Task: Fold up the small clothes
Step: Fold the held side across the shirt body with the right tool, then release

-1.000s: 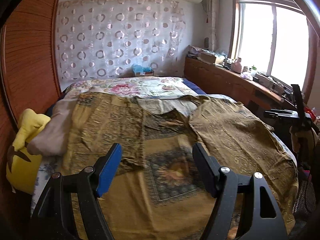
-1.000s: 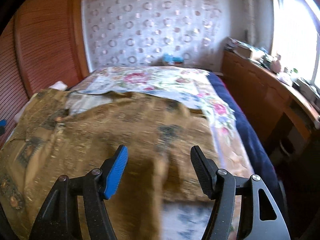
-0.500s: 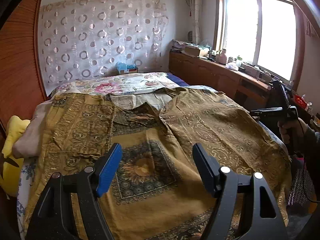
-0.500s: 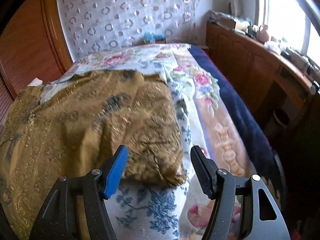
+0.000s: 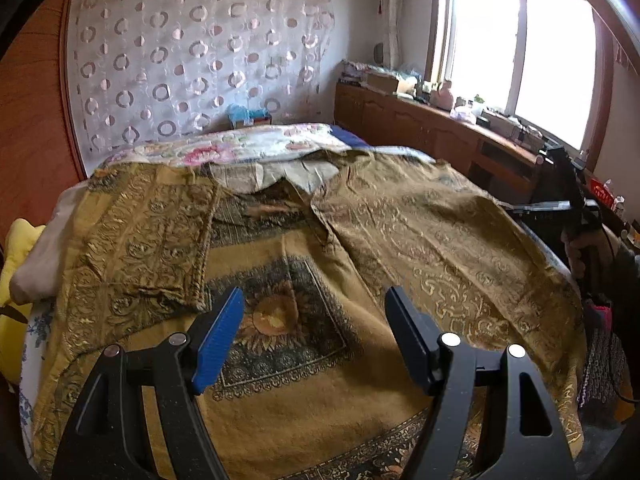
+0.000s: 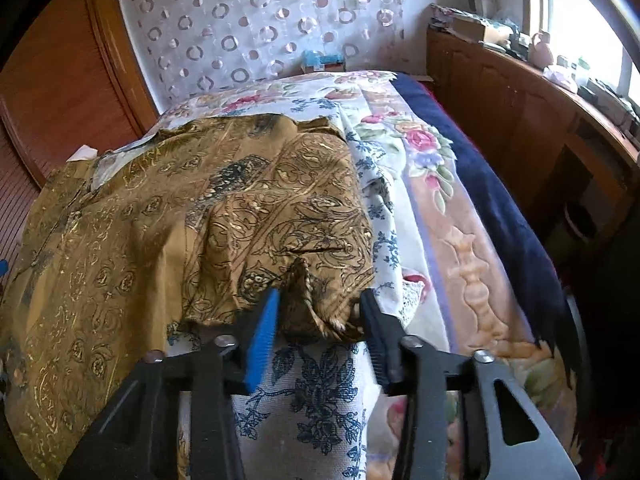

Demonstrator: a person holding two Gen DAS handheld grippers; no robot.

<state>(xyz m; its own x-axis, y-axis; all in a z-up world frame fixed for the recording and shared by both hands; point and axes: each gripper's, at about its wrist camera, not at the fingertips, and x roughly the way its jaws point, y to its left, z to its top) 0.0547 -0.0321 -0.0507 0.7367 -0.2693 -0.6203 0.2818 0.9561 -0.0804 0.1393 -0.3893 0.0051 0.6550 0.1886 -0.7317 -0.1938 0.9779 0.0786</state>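
You have the golden patterned shirt (image 5: 420, 232) spread flat across the bed (image 6: 452, 216), front open, its left sleeve folded in over the chest. Your left gripper (image 5: 314, 336) hovers above the shirt's lower middle with its jaws wide apart and nothing between them. Your right gripper (image 6: 318, 328) is at the end of the right sleeve (image 6: 304, 216), jaws partly closed around a bunched fold of the cuff; the fabric sits between the pads, though you cannot tell whether they press it firmly.

The bed carries a floral quilt (image 6: 404, 136) and a blue-flowered white sheet (image 6: 316, 392) under the shirt, with a dark blue blanket (image 6: 488, 184) along its right edge. A yellow soft toy (image 5: 16, 264) lies at the bed's left side. Behind the bed hangs a sheer curtain with ring patterns (image 5: 192, 56). A wooden cabinet (image 5: 432, 128) runs along the wall under a bright window (image 5: 520, 48), its top crowded with small items.
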